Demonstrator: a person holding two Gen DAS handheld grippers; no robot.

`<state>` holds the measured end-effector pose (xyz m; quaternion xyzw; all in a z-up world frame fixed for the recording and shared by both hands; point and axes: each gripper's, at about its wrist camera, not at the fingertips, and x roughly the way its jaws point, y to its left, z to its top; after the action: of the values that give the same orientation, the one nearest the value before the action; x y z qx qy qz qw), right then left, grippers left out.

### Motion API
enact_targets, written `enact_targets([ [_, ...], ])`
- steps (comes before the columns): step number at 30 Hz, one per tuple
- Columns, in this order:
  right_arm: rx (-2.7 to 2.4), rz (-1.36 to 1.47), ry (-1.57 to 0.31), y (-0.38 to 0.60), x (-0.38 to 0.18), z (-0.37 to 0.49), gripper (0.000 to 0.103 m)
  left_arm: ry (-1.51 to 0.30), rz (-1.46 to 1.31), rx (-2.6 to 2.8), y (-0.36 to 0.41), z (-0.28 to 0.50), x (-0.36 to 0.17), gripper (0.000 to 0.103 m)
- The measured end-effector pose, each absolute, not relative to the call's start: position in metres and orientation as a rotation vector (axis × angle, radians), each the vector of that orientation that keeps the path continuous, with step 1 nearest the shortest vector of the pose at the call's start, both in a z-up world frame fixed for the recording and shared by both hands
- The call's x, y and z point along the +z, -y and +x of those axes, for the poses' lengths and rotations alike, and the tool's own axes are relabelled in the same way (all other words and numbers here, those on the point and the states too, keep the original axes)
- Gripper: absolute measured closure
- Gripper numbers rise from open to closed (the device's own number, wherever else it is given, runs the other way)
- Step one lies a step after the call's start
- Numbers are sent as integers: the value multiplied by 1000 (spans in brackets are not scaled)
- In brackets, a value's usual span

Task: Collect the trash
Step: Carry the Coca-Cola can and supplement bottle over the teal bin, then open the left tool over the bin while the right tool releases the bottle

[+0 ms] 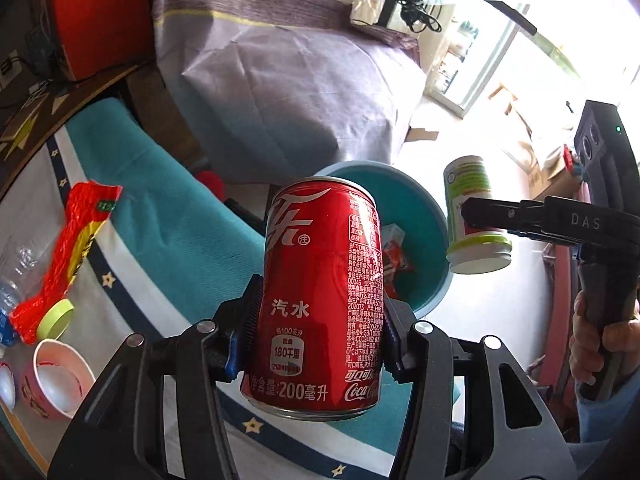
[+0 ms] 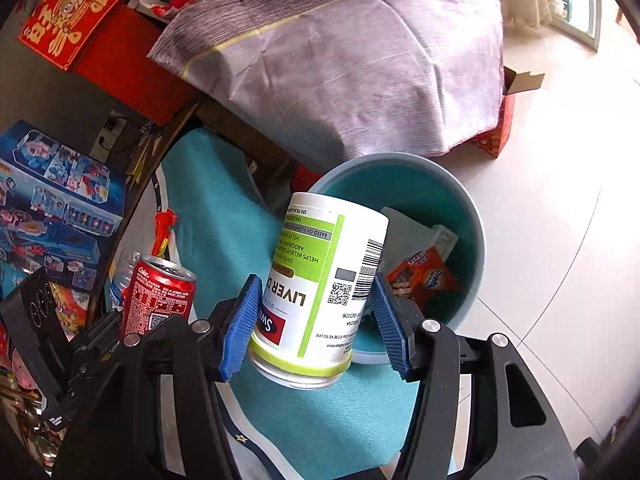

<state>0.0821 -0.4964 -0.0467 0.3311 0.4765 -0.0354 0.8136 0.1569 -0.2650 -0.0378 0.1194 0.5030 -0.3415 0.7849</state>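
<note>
Along the far edge of the worktop (image 1: pixel 168 216), with its teal and white starred cloth, we see a big bundle under a purple cloth (image 1: pixel 288 92) rising just behind the bin, with a red box (image 2: pixel 76 12) further along that edge. On the worktop itself lie a red and yellow wrapper (image 1: pixel 60 256), a yellow-green lid (image 1: pixel 56 318), a pink cup (image 1: pixel 60 380) on its side and a clear plastic bottle (image 1: pixel 16 276). Nothing stands between the held things and the bin's open mouth.

Our left gripper (image 1: pixel 316 332) has its fingers (image 1: pixel 244 320) closed on a red soda can (image 1: pixel 320 292), upright, with white lettering and an opened top. Our right gripper (image 2: pixel 316 320) holds a white pill bottle (image 2: pixel 324 288) with a green label and a barcode; it is upside down and tilted, its open neck toward the camera, blue pads (image 2: pixel 236 328) pressing its sides. A hand (image 1: pixel 600 348) grips the right tool's handle.

Both things hang in the air at the worktop's edge, near the bin, the can closer to the worktop.

The round teal bin (image 2: pixel 476 248) stands on the pale floor (image 2: pixel 560 160) just off that edge. Inside it we see an orange snack packet (image 2: pixel 424 280) and a small white carton (image 2: pixel 444 238).
</note>
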Motion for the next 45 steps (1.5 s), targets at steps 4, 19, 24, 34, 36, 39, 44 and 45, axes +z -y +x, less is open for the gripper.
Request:
enact_targets([
  [4,-105,732,-1029,514,-57,80,49,-1109,282,-765,290,160,-50,50],
  [19,-162,715,-1054,541,-63,93,49,-1166,278,-767,334,178,-81,22],
  [24,-150,710,-1077,536,-70,102,49,-1168,255,-747,322,180,-81,15],
  [34,-126,694,-1108,523,-76,122,49,-1177,220,-732,305,179,-78,11],
  [36,-109,684,-1118,517,-77,129,49,-1177,218,-731,301,178,-78,9],
  [39,-80,678,-1132,507,-78,141,39,-1173,211,-725,295,176,-77,7],
  [44,-72,665,-1139,497,-77,149,29,-1183,187,-717,286,177,-78,7],
  [45,-76,666,-1142,496,-78,148,27,-1185,183,-717,285,177,-78,7],
])
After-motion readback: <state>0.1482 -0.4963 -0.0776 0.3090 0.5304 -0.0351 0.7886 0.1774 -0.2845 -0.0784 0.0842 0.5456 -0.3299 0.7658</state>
